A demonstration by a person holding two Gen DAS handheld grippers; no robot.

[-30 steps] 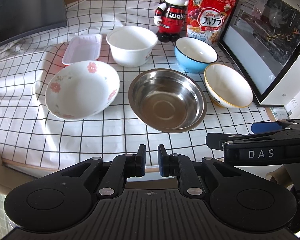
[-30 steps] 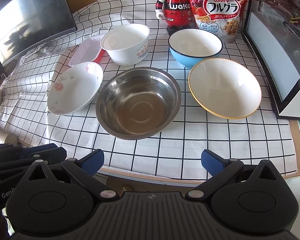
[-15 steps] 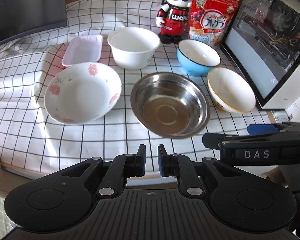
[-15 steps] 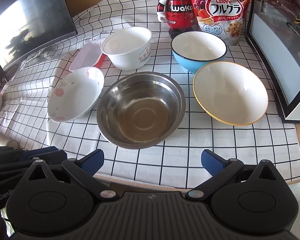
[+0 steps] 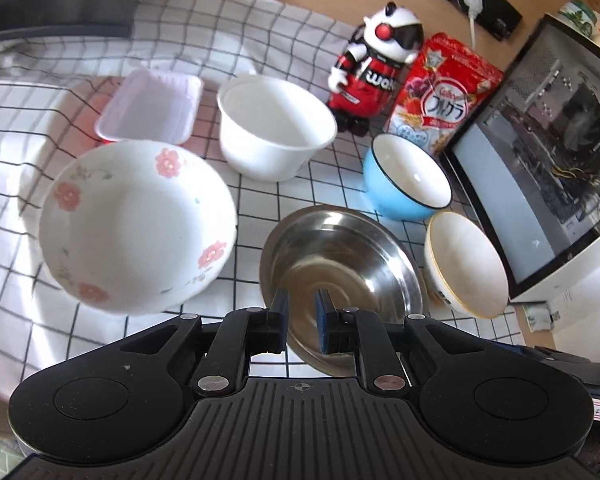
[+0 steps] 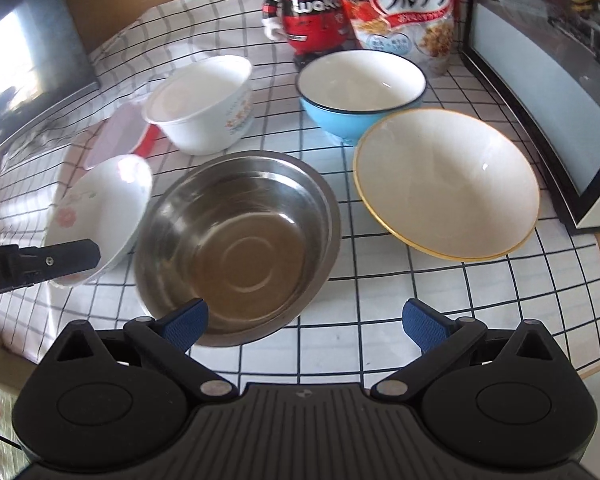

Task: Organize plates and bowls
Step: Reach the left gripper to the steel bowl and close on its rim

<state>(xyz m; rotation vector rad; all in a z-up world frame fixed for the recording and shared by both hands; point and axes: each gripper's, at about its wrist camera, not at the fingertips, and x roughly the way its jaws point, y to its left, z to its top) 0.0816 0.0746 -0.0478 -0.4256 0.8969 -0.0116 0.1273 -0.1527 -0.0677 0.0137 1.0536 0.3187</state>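
Observation:
A steel bowl [image 5: 340, 264] [image 6: 236, 240] sits mid-table on the checked cloth. A flowered white bowl [image 5: 136, 224] [image 6: 100, 208] lies to its left, a deep white bowl [image 5: 276, 128] [image 6: 204, 104] behind, a blue bowl [image 5: 408, 180] [image 6: 360, 92] at the back right, a yellow-rimmed bowl [image 5: 464, 264] [image 6: 444, 184] on the right. A pink tray [image 5: 152, 108] is at the back left. My left gripper [image 5: 301, 320] is shut and empty over the steel bowl's near rim. My right gripper [image 6: 304, 320] is open in front of the steel bowl.
A red toy robot [image 5: 376, 68] and a cereal bag [image 5: 440, 92] stand at the back. A computer case [image 5: 548, 152] walls the right side. A dark monitor [image 6: 24, 52] stands at the left. The table's front edge [image 6: 540, 368] runs just below the right gripper.
Both grippers have moved forward toward the bowls. The left gripper now hangs over the steel bowl's near rim. Its jaws stay shut and the right stays open.

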